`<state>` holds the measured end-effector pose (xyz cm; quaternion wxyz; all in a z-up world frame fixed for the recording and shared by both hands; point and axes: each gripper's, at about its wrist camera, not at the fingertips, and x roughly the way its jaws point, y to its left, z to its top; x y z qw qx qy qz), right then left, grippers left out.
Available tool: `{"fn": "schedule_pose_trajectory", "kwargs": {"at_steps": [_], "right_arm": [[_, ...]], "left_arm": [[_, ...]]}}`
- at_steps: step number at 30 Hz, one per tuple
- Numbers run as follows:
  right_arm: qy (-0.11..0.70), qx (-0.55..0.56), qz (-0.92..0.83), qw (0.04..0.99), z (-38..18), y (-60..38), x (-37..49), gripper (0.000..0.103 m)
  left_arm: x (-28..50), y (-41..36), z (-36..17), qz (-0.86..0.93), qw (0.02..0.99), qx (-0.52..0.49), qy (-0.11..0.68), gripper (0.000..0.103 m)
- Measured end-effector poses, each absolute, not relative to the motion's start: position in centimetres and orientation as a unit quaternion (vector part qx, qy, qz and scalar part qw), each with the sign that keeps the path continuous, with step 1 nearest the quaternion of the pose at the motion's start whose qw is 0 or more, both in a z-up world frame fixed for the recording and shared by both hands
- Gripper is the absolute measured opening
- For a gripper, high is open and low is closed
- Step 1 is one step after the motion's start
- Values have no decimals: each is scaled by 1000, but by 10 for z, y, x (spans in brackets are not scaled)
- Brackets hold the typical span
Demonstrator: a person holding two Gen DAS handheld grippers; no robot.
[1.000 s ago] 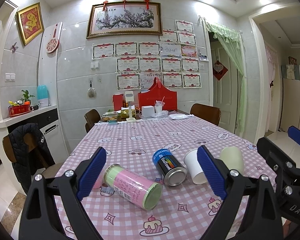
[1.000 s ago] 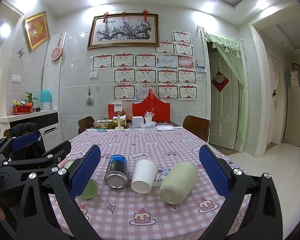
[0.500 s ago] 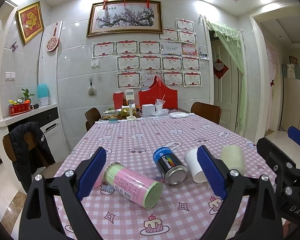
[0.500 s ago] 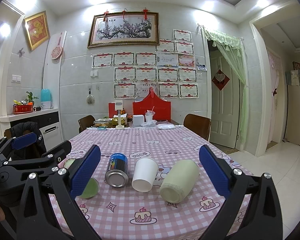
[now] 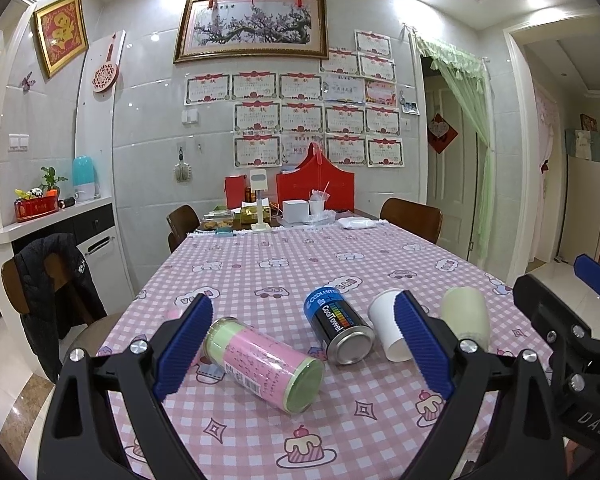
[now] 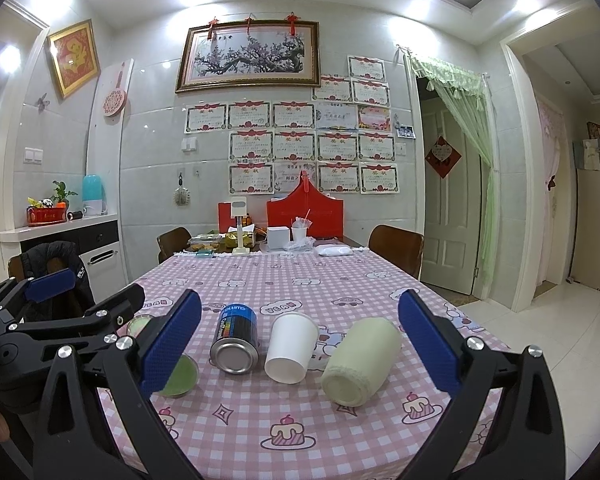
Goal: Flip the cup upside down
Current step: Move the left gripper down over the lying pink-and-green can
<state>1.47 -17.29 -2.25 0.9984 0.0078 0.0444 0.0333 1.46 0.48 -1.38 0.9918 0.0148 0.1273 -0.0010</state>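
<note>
A: Four things lying on their sides on the pink checked tabletop (image 6: 300, 440), roughly in a row. From 9 to 3 o'clock in the right wrist view: pink-and-green canister (image 6: 178, 376), black CoolTowel can (image 6: 236, 338), white paper cup (image 6: 292, 346), cream cup (image 6: 362, 360).

B: And the tongs?

A: Left tongs (image 5: 300, 350) spread wide, gripping nothing. Hovering over the near end of the tabletop with the canister (image 5: 264, 364) and the can (image 5: 340, 328) between the blue pads (image 5: 184, 344). Right tongs (image 6: 300, 354) also wide open and empty, with the can, the white cup and the cream cup framed between the pads (image 6: 428, 344).

B: Where exactly is the white cup?

A: Between the can and the cream cup, just beside both; touching or not, can't tell. Base towards 6 o'clock in the right view, mouth towards 12. In the left view, at about 3 o'clock (image 5: 386, 328), partly behind the right-hand pad, with the cream cup (image 5: 466, 316) further out the same way.

B: Anything else?

A: Red boxes (image 6: 304, 212) and clutter at the far end, 12 o'clock. Black jacket (image 5: 56, 292) on a chair at 9 o'clock.
</note>
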Motion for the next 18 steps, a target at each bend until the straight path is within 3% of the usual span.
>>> {"fn": "schedule_pose_trajectory", "kwargs": {"at_steps": [18], "right_arm": [[100,17,50,994,-43,-176,50,95]], "left_arm": [[52,4,-37,-11,979,6,202,91]]}}
